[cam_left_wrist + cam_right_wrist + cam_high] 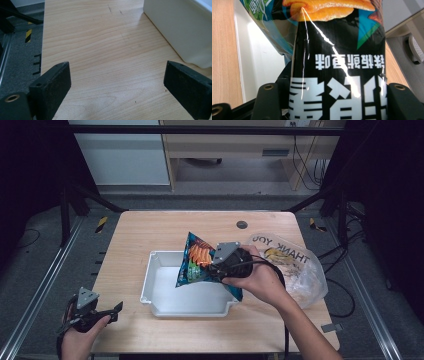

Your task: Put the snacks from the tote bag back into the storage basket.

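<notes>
Black jaws of my right gripper (329,100) pinch the snack bag (337,50) at one end; its print reads upside down in the right gripper view. High view puts the bag (197,262) tilted over the white tray (150,285). Step, as I judge: placing it in. Next: lower, then release. Left gripper (117,85) spread, idle over bare table (100,37). High view alone shows the plastic bag (300,265).

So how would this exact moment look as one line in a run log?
right claw: shut on snack bag | bag: held above white tray | left claw: open, nothing between, over table | plastic bag: right of tray
</notes>
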`<state>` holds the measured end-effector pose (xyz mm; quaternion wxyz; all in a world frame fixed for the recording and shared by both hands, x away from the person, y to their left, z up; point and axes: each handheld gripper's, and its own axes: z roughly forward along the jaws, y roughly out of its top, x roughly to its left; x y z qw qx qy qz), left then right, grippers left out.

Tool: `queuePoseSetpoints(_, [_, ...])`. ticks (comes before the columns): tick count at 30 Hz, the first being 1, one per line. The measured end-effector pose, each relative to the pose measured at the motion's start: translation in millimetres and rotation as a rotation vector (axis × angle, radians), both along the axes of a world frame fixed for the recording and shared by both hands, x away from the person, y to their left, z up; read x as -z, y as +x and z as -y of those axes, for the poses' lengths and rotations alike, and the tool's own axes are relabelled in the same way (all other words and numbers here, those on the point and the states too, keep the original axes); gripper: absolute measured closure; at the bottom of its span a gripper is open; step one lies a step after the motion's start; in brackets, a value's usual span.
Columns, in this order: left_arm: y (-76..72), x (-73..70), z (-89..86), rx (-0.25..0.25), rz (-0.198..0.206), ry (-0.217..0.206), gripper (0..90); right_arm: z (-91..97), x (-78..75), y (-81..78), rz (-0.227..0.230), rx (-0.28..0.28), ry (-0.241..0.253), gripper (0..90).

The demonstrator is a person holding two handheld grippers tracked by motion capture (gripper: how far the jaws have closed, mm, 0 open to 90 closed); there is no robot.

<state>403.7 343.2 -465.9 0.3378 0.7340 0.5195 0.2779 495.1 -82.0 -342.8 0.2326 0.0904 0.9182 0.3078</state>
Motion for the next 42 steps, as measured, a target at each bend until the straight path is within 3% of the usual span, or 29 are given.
queuePoseSetpoints(8, [1.7,-0.1,0.3,-0.005,0.006,-0.004,7.5,-8.6,3.8,1.8,-0.009,-0.011,-0.009,40.8])
queuePoseSetpoints(26, [4.5,0.3,1.5,-0.069,0.027,-0.009,9.0,-34.3,15.0,5.9,-0.035,-0.041,-0.029,40.8])
queuePoseSetpoints(33, [5.1,0.4,1.6,-0.074,0.025,-0.005,9.0,-40.7,19.2,8.7,-0.039,-0.053,-0.041,40.8])
queuePoseSetpoints(34, [5.4,0.2,2.4,-0.085,0.025,0.021,8.8,-42.7,20.2,8.9,-0.046,-0.053,-0.038,40.8])
queuePoseSetpoints(36, [5.6,0.2,2.6,-0.085,0.021,0.027,8.7,-44.2,21.1,9.4,-0.047,-0.058,-0.038,40.8])
queuePoseSetpoints(42, [6.6,1.7,1.6,-0.091,0.010,0.010,7.2,-47.2,22.8,9.8,-0.050,-0.062,-0.038,40.8])
